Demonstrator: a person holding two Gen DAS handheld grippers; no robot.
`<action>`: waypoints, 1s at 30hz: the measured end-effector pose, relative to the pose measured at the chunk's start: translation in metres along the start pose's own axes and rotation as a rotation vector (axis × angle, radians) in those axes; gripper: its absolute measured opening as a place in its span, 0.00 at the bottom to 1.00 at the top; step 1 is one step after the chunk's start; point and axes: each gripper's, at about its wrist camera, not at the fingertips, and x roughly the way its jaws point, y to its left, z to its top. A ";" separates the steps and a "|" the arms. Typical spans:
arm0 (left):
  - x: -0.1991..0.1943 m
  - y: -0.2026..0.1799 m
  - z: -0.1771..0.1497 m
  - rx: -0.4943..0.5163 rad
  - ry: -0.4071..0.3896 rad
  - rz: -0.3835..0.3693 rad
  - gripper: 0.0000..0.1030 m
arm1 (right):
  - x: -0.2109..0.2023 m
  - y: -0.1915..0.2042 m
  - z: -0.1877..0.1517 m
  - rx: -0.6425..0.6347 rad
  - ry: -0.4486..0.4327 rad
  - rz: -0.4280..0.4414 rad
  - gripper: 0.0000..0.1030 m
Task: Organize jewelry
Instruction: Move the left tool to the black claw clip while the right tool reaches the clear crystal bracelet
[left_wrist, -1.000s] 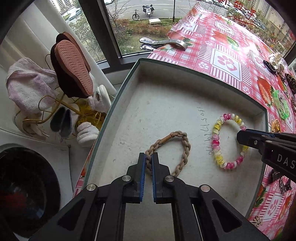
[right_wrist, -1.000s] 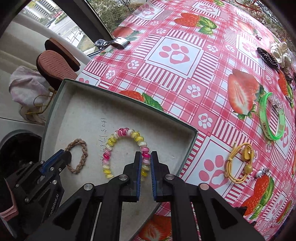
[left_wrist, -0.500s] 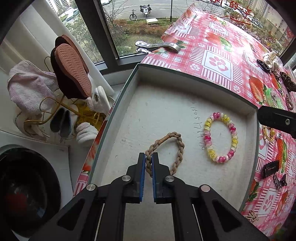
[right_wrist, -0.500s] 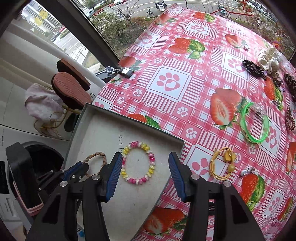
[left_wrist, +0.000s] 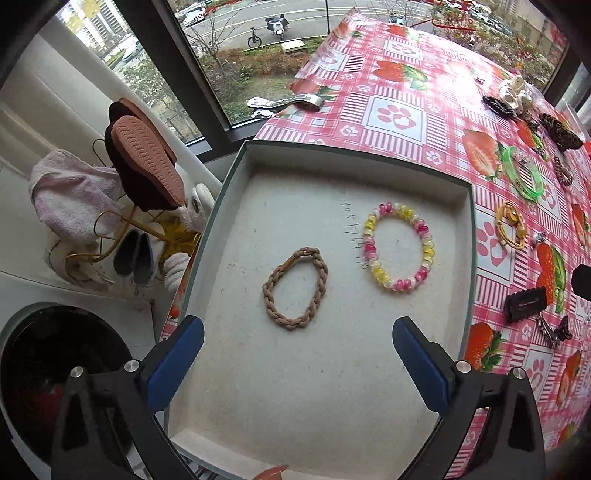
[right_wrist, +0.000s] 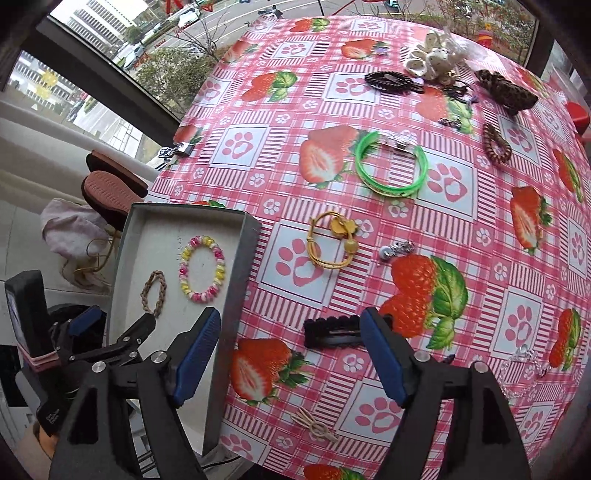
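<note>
The bench (right_wrist: 461, 206), covered by a pink strawberry cloth, carries the loose pieces spread apart, so each can be taken alone. At its 9 o'clock edge in the right wrist view lies the grey tray (left_wrist: 354, 155), shallow and open on top, probably the collecting place. Inside it the beaded bracelet (left_wrist: 399, 246) lies flat at 2 o'clock from the braided brown hair tie (left_wrist: 294, 288); they are near but not touching, which keeps them in order.

The left tongs (left_wrist: 297, 360) hang over the near part of the tray, spread wide and empty. The right tongs (right_wrist: 290, 360) are also wide and empty, over the bench. The black hair clip (right_wrist: 330, 331) is between their tips, so it seems the next piece. The green bangle (right_wrist: 391, 166) and the yellow hair tie (right_wrist: 330, 240) wait farther, toward 12 o'clock.
</note>
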 end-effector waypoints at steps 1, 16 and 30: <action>-0.005 -0.006 -0.002 0.020 -0.003 -0.004 1.00 | -0.003 -0.008 -0.005 0.017 0.003 -0.005 0.78; -0.041 -0.117 -0.030 0.223 0.036 -0.139 1.00 | -0.040 -0.147 -0.097 0.318 0.071 -0.110 0.80; -0.010 -0.183 -0.037 0.188 0.203 -0.244 1.00 | -0.044 -0.213 -0.126 0.386 0.108 -0.178 0.80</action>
